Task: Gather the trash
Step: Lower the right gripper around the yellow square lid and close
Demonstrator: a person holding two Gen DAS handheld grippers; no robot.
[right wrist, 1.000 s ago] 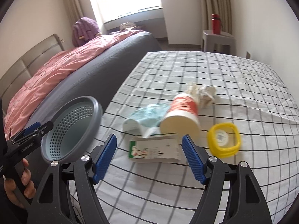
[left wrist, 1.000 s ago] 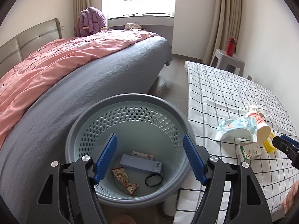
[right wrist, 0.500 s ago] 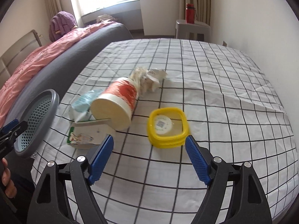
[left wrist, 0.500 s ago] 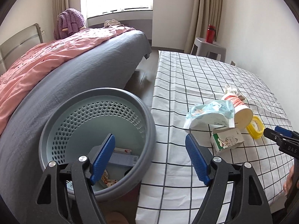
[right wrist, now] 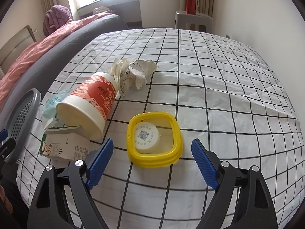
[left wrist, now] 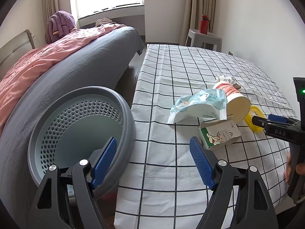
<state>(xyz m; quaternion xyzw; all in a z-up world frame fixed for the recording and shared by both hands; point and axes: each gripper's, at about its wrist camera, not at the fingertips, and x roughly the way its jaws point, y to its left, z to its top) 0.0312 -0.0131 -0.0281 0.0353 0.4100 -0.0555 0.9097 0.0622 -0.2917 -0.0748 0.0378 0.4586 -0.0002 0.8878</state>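
A yellow square lid (right wrist: 154, 139) lies on the checked tablecloth (right wrist: 219, 76), just ahead of my open, empty right gripper (right wrist: 152, 162). To its left lie a red-and-white paper cup (right wrist: 89, 103) on its side, a small carton (right wrist: 64, 148), a light blue wrapper (right wrist: 54, 103) and crumpled paper (right wrist: 133, 70). My left gripper (left wrist: 153, 162) is open and empty, over the table's left edge beside the grey-blue perforated basket (left wrist: 80, 126). The carton (left wrist: 219, 133), wrapper (left wrist: 198, 105) and cup (left wrist: 232, 99) lie ahead to its right. The right gripper shows at the right edge of the left wrist view (left wrist: 274, 126).
A bed with grey sheet (left wrist: 72, 70) and pink duvet (left wrist: 38, 61) runs along the left, close to the basket. A grey stool (right wrist: 192, 19) with a red bottle (right wrist: 191, 1) stands beyond the table's far end. A white wall borders the table's right side.
The left gripper swung right from above the basket to the table's edge. The right gripper moved right and forward, from facing the carton to facing the yellow lid. Both stayed open.
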